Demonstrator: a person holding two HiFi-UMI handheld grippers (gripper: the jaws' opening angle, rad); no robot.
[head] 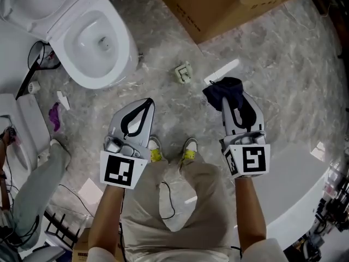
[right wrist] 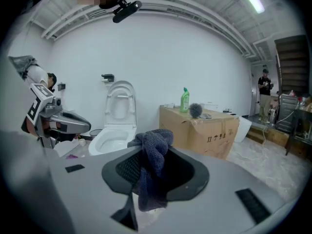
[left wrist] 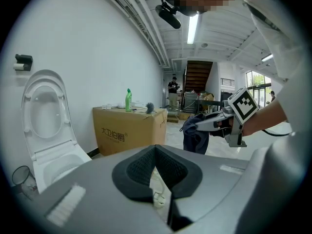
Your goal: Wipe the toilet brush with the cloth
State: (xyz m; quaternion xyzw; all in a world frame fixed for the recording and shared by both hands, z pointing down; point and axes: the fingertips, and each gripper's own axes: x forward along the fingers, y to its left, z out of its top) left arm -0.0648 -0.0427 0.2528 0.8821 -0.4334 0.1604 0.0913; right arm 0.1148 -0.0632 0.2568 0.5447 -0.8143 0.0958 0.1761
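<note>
Closest, at 8 o'clock, left gripper (head: 148, 102): jaws pressed together, nothing between. At 3 o'clock, right gripper (head: 226, 103) clamped on bunched dark cloth (head: 224, 89). Farther, toilet (head: 126, 51) at 10 o'clock, lid up. Farthest, cardboard box (head: 218, 10) at 1 o'clock; toilet brush (right wrist: 196, 110) on top, just beside green bottle (right wrist: 185, 100), well apart from cloth.

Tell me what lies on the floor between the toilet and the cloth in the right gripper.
The head view shows one small pale object on the floor between toilet and cloth.
</note>
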